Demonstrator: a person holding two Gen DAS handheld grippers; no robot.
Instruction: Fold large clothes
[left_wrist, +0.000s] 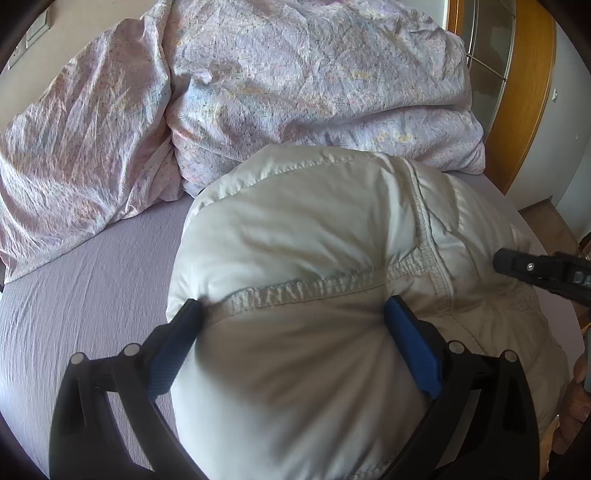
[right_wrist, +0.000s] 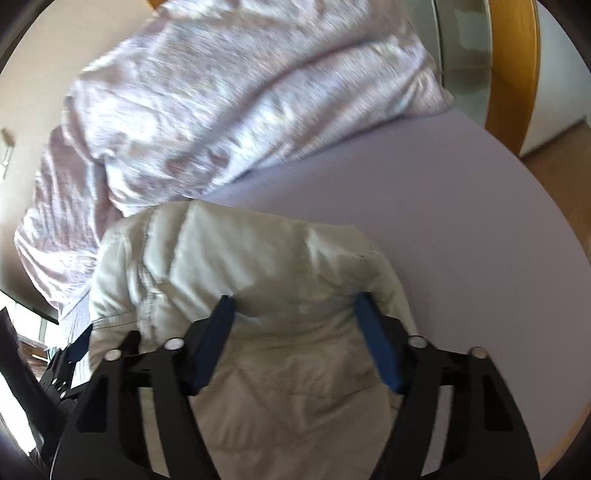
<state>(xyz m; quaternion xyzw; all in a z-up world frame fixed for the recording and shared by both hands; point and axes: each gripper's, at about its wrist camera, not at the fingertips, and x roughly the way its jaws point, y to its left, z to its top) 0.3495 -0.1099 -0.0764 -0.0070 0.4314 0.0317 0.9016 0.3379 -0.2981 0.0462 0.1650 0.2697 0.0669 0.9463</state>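
Note:
A puffy cream jacket (left_wrist: 314, 229) lies bundled on the lilac bed sheet (left_wrist: 92, 277), with a gathered seam running across it. My left gripper (left_wrist: 293, 306) stands wide open and the jacket's bulk bulges up between its blue pads (left_wrist: 173, 350). In the right wrist view the same jacket (right_wrist: 258, 251) lies under and between the fingers of my right gripper (right_wrist: 294, 299), which is open with its pads clear of the cloth. One black finger of the right gripper (left_wrist: 517, 269) reaches in over the jacket's right side. The left gripper (right_wrist: 79, 347) shows at the lower left edge.
A crumpled pink patterned duvet (left_wrist: 295, 74) is heaped along the far side of the bed, just behind the jacket. Bare sheet (right_wrist: 443, 221) stretches to the right. A wooden door frame (left_wrist: 532, 92) and wood floor (right_wrist: 565, 155) lie beyond the bed's right edge. A hand (left_wrist: 576, 398) shows at far right.

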